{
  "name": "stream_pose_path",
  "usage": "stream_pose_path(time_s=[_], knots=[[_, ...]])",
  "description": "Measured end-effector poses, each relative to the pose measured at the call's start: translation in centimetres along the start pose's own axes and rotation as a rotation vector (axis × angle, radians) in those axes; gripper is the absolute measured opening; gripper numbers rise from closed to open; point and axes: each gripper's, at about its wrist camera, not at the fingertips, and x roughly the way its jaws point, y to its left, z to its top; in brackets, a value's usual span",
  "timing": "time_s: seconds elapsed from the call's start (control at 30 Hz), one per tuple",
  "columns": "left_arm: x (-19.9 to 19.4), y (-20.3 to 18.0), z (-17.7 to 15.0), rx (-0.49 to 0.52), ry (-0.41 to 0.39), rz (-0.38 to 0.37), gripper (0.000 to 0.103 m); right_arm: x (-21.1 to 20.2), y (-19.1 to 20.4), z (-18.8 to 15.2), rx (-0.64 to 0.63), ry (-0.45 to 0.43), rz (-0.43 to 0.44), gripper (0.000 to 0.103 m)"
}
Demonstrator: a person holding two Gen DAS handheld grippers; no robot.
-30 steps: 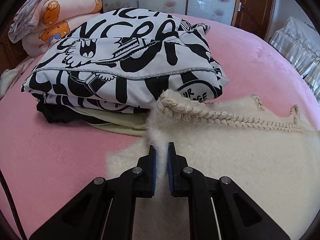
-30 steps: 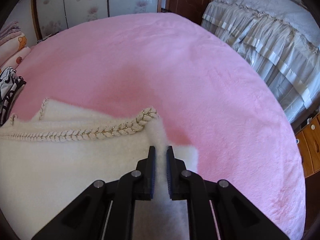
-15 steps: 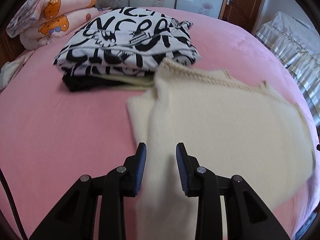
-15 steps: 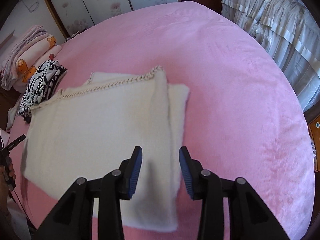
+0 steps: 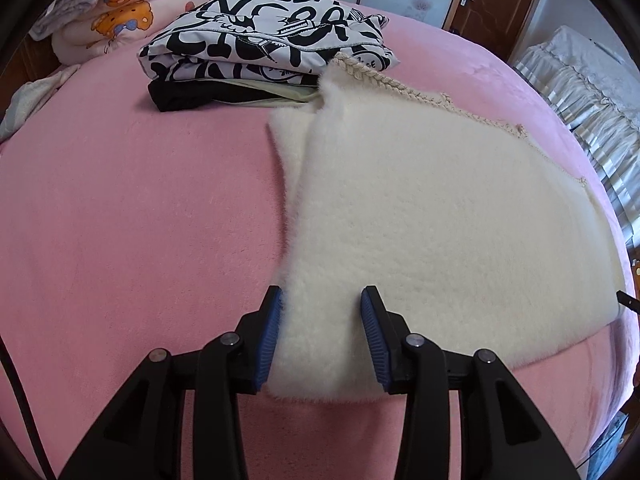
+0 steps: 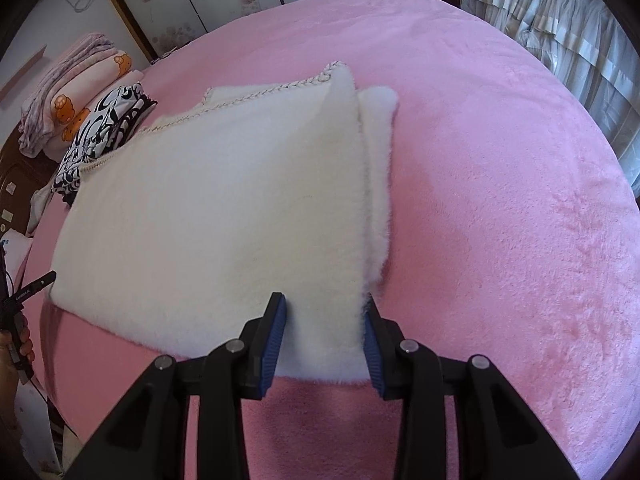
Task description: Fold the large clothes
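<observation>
A fluffy cream garment (image 5: 420, 216) lies folded flat on the pink bed (image 5: 132, 220), its braided trim (image 5: 384, 80) at the far edge touching a stack of folded clothes. My left gripper (image 5: 322, 296) hovers over the garment's near left corner, jaws opening, with the cloth between the blue pads but not pinched. In the right wrist view the same garment (image 6: 224, 200) spreads to the left. My right gripper (image 6: 323, 302) stands over its near right corner, jaws closing, and the cloth's edge lies between the pads without being squeezed.
The stack of folded clothes (image 5: 272, 40) has a black-and-white printed piece on top. Folded bear-print blankets (image 5: 124, 16) lie at the far left. A second bed with a frilled white cover (image 6: 560, 28) stands to the right. A hand (image 6: 16, 344) shows at the left edge.
Both grippers let go of the cream garment near its braided edge and drew back to its near edge. Their jaws went from shut to open, and the garment now lies flat.
</observation>
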Motion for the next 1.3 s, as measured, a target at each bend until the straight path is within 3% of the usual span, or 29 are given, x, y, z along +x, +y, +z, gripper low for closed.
stream_pose_path(time_s=[0.07, 0.13, 0.2, 0.3, 0.37, 0.4, 0.47, 0.57, 0.67, 0.73, 0.83, 1.0, 1.17, 1.23, 1.3], knots=[[0.2, -0.4, -0.1, 0.002, 0.000, 0.014, 0.036, 0.2, -0.1, -0.2, -0.005, 0.010, -0.029, 0.010], [0.2, -0.9, 0.0, 0.037, -0.010, 0.055, 0.021, -0.4, -0.2, -0.8, -0.009, 0.007, -0.058, 0.008], [-0.3, -1.3, 0.0, 0.070, -0.015, 0.084, 0.013, -1.9, 0.1, -1.7, -0.010, -0.021, -0.095, 0.007], [-0.2, -1.1, -0.2, 0.101, -0.009, 0.101, 0.010, -2.5, -0.4, -3.4, 0.007, -0.026, -0.159, 0.003], [0.5, -1.0, -0.5, 0.109, 0.004, 0.120, 0.010, -0.4, -2.3, -4.6, 0.054, 0.042, -0.289, 0.000], [0.9, -1.1, -0.8, 0.116, 0.008, 0.132, 0.010, 0.5, -3.8, -5.3, 0.100, 0.065, -0.271, 0.000], [1.0, -1.6, -1.2, 0.136, -0.003, 0.164, 0.010, -0.1, -5.2, -5.9, 0.168, 0.030, -0.209, 0.000], [0.8, -2.0, -1.2, 0.143, -0.009, 0.187, 0.010, -1.9, -4.2, -5.4, 0.149, -0.014, -0.236, 0.000], [-0.5, -2.2, -0.9, 0.124, -0.016, 0.232, 0.021, -3.8, -2.4, -4.4, 0.099, -0.059, -0.260, 0.000], [-2.1, -2.8, -0.7, 0.115, -0.060, 0.287, 0.041, -5.1, -0.5, -3.6, 0.061, -0.099, -0.239, 0.001], [-4.7, -4.6, -0.6, 0.122, -0.155, 0.249, 0.063, -5.6, 3.4, -2.1, -0.003, -0.145, -0.170, 0.003], [-5.5, -9.9, 0.0, 0.138, -0.180, 0.068, 0.065, -2.6, 12.0, -0.3, -0.119, -0.116, -0.012, 0.006], [-3.5, -13.8, 0.6, 0.075, -0.157, -0.044, 0.065, 1.6, 20.3, -0.2, -0.182, -0.085, 0.119, 0.006], [-2.4, -14.6, 0.1, 0.059, -0.151, -0.045, 0.065, 3.0, 21.5, -0.3, -0.185, -0.077, 0.130, 0.006], [-1.0, -14.2, -0.6, 0.061, -0.113, 0.025, 0.065, 4.2, 21.0, -0.5, -0.179, -0.065, 0.099, 0.006]])
